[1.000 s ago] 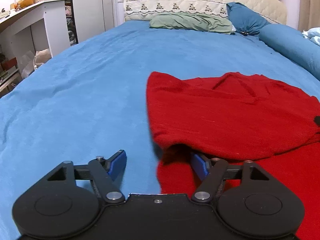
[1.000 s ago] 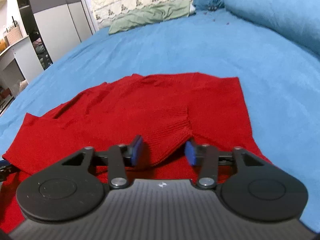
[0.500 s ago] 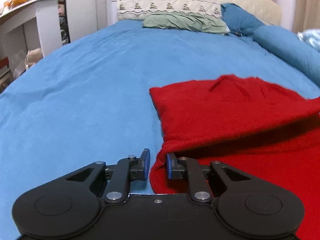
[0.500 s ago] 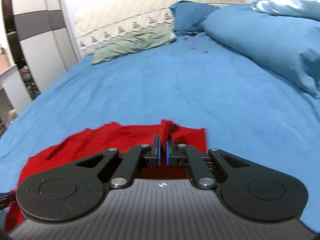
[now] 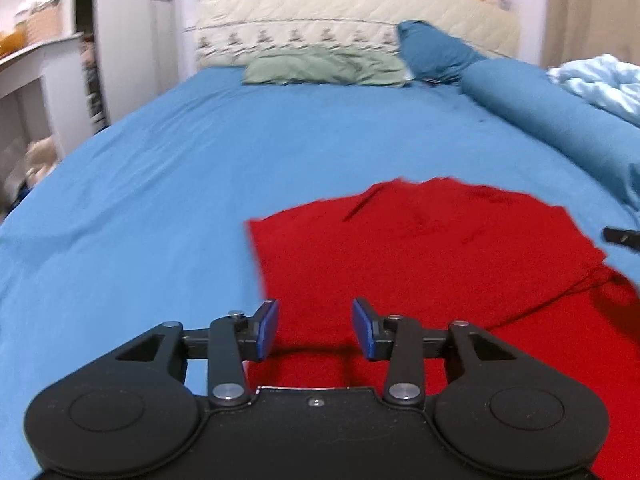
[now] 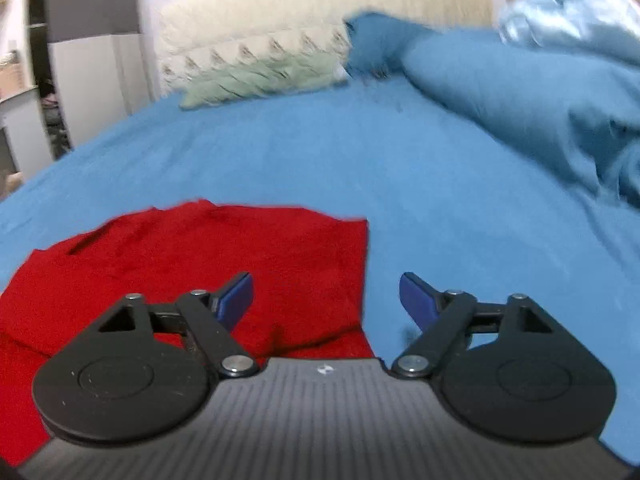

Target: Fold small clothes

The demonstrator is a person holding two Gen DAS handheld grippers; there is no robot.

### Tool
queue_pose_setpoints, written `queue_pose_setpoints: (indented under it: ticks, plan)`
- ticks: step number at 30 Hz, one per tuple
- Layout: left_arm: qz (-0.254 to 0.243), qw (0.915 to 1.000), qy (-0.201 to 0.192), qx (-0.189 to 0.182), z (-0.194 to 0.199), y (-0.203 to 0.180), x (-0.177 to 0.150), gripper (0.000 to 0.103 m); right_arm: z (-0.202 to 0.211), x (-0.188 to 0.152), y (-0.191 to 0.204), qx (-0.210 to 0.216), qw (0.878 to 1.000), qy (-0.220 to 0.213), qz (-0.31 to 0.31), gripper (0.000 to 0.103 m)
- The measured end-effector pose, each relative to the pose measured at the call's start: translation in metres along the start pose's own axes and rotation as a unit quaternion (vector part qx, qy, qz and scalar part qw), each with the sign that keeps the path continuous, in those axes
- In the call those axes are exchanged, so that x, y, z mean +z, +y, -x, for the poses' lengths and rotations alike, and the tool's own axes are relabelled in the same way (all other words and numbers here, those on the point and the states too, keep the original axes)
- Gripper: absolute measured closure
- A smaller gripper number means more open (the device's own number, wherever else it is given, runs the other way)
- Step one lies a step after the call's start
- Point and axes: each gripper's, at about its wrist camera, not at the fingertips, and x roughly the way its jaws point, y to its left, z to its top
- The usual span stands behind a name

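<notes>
on the blue bed [image 5: 168, 184] lies the soft, limp red knit top [image 5: 420, 248], folded over, both claws opening with nothing gripped; best pinched at a corner edge.

left gripper [image 5: 314, 330] and right gripper [image 6: 326, 300]: black linkages, silver screws, blue pads; right body ribbed grey.
</notes>
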Motion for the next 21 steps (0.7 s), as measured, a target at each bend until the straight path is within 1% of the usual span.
queue_pose_setpoints:
  ticks: [3,5,8,9,10,13,18,20,21]
  plan:
    - [0.001,0.9999,0.007,-0.015,-0.023,-0.015,0.004,0.056,-0.008,0.002,0.009,0.038,0.999,0.01,0.01,0.007]
    - [0.01,0.9995,0.021,-0.021,-0.039,-0.018,0.002,0.056,-0.018,-0.002,0.016,0.051,0.998,0.018,0.018,0.007]
    - [0.01,0.9987,0.047,-0.015,-0.058,-0.019,-0.009,0.056,-0.033,-0.012,0.02,0.053,0.997,0.043,0.025,0.007]
    - [0.008,0.9988,0.045,-0.016,-0.059,-0.018,-0.013,0.056,-0.039,-0.017,0.017,0.051,0.997,0.056,0.023,0.008]
    - [0.007,0.9989,0.042,-0.018,-0.058,-0.017,-0.015,0.056,-0.045,-0.022,0.013,0.051,0.996,0.066,0.019,0.008]
    - [0.01,0.9985,0.049,-0.02,-0.058,-0.014,-0.018,0.056,-0.042,-0.032,0.003,0.065,0.996,0.061,0.004,0.009]
    - [0.01,0.9981,0.06,-0.012,-0.05,-0.013,-0.014,0.055,-0.032,-0.031,0.0,0.071,0.995,0.074,0.018,0.009]
    - [0.01,0.9982,0.058,-0.009,-0.036,-0.019,-0.008,0.053,-0.022,-0.024,0.0,0.076,0.994,0.073,0.013,0.008]
    - [0.008,0.9985,0.054,-0.007,-0.025,-0.023,-0.005,0.049,-0.014,-0.021,0.001,0.08,0.994,0.067,0.01,0.008]
